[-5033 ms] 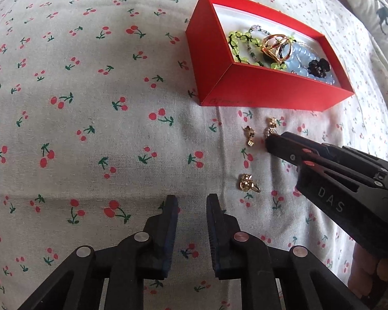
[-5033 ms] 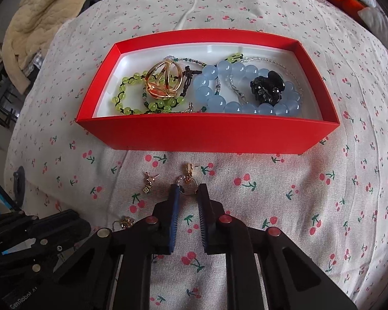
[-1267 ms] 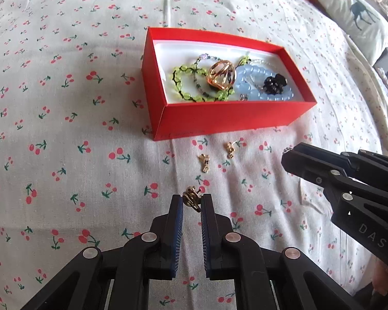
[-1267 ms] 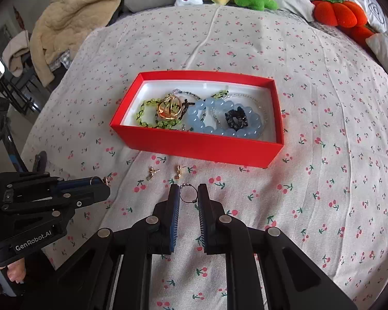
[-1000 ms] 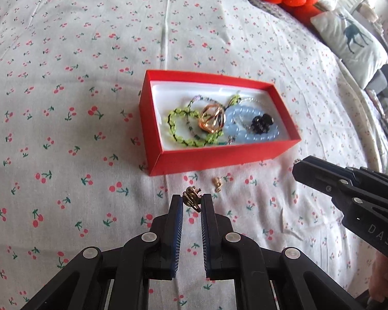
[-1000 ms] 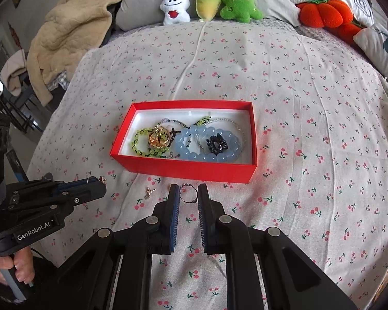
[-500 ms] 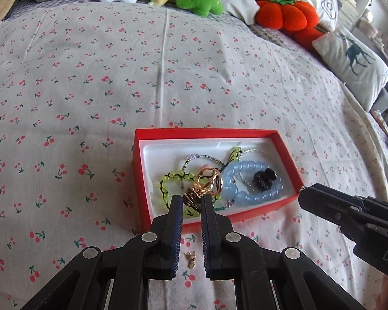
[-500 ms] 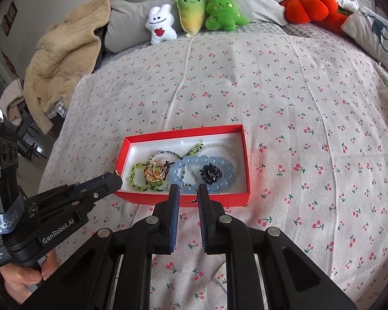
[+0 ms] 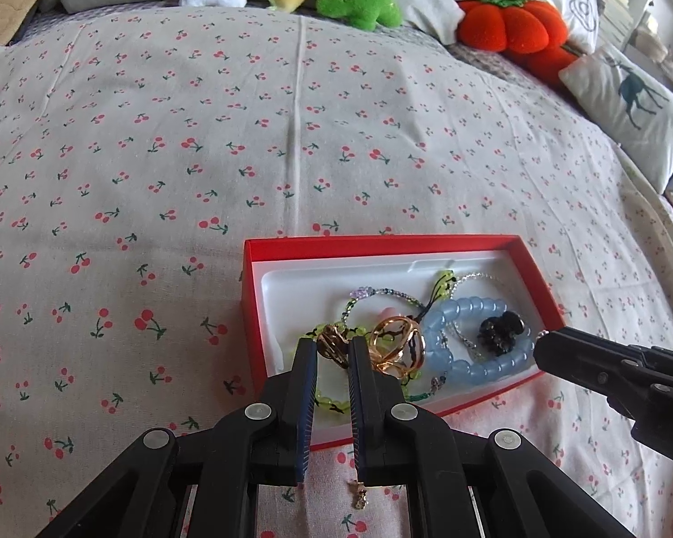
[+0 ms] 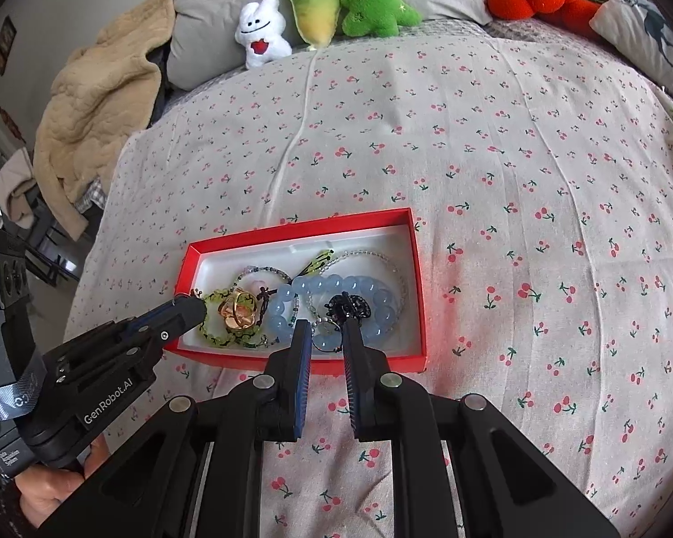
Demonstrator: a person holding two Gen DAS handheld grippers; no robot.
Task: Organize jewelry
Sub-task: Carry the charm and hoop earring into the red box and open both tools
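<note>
Left wrist view: left gripper (image 9: 332,354) clamped on gold earring (image 9: 330,346), right gripper (image 10: 326,336) on hoop earring (image 10: 326,335), both above red box (image 9: 372,243). Lower, then part jaws gently inside walls.

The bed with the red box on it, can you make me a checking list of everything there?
Surface: cherry-print bedsheet.
Job's things: red box holds blue bead bracelet, gold ring, green bead strand, black charm; one small gold earring on the sheet.
Clutter: nothing seen.
Grippers: left gripper shut on gold piece; right gripper shut on hoop earring; both over the box.
Cables: nothing seen.
Surroundings: plush toys, tan blanket, deer pillow.
</note>
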